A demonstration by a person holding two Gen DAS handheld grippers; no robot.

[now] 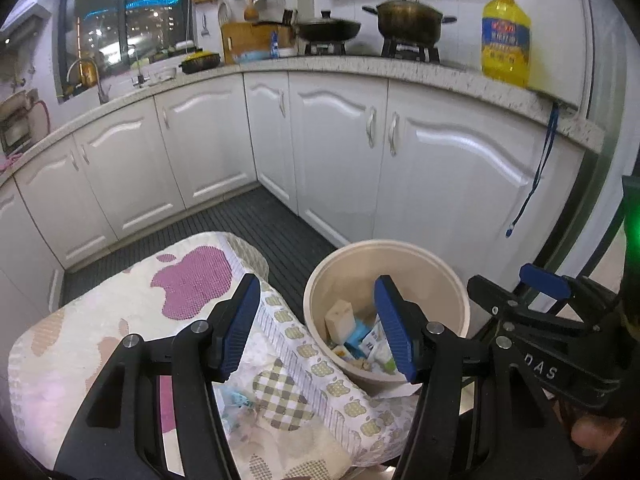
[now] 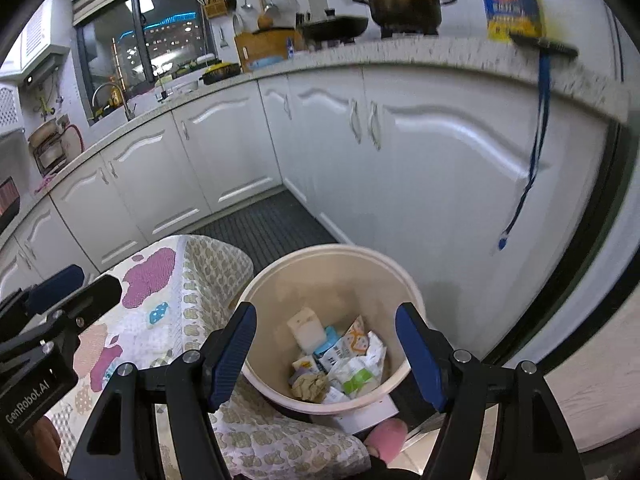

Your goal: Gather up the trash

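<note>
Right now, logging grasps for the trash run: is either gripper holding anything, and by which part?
Nothing is held. The left gripper and right gripper are both open, above the bin.

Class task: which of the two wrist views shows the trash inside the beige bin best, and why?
The right wrist view: it looks down into the bin, showing the trash between open jaws. In the left wrist view, one finger hides part of that pile.

A round cream trash bin (image 2: 404, 280) stood upright and uncovered, directly ahead of and below the right gripper (image 2: 332, 356), whose spread fingers framed its mouth. Inside lay crumpled wrappers (image 2: 356, 360), a pale block (image 2: 306, 330), a blue packet (image 2: 332, 340) and a brown paper wad (image 2: 310, 386), piled on the bottom.
</note>
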